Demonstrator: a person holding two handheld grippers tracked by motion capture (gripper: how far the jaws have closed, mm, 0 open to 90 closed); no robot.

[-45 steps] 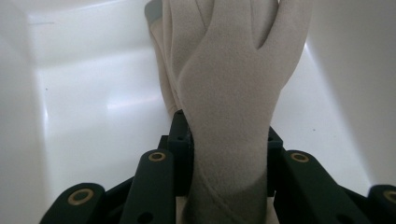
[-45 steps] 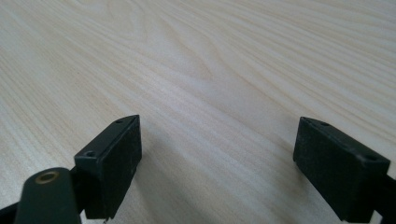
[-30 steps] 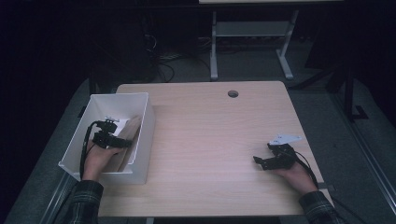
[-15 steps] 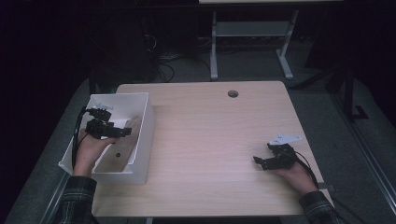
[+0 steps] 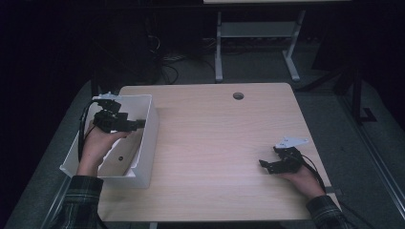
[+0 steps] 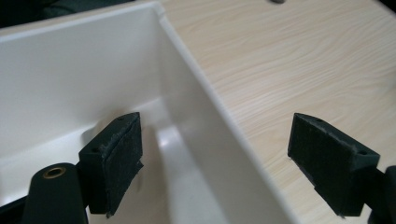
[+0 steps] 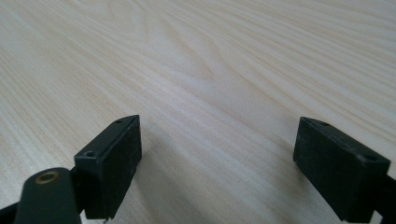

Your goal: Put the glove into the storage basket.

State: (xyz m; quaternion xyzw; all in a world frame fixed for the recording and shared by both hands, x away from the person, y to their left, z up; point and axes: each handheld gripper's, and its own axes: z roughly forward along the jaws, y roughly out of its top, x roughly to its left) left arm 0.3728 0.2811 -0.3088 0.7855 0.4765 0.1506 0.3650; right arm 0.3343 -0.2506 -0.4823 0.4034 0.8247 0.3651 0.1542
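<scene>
A white plastic bin (image 5: pixel 143 138), likely light, stiff and smooth, sits at the table's (image 5: pixel 215 143) left edge, its right wall between the left hand-held gripper's (image 6: pixel 215 163) wide-open jaws; far right, the right hand-held gripper (image 5: pixel 264 164) rests wide open, empty.

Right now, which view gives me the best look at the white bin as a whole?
The high view: it shows the whole white bin at the table's left edge, with the left gripper over it. The left gripper view shows just one wall and an inner corner, that wall running between the open jaws. The right gripper view shows bare tabletop.
</scene>
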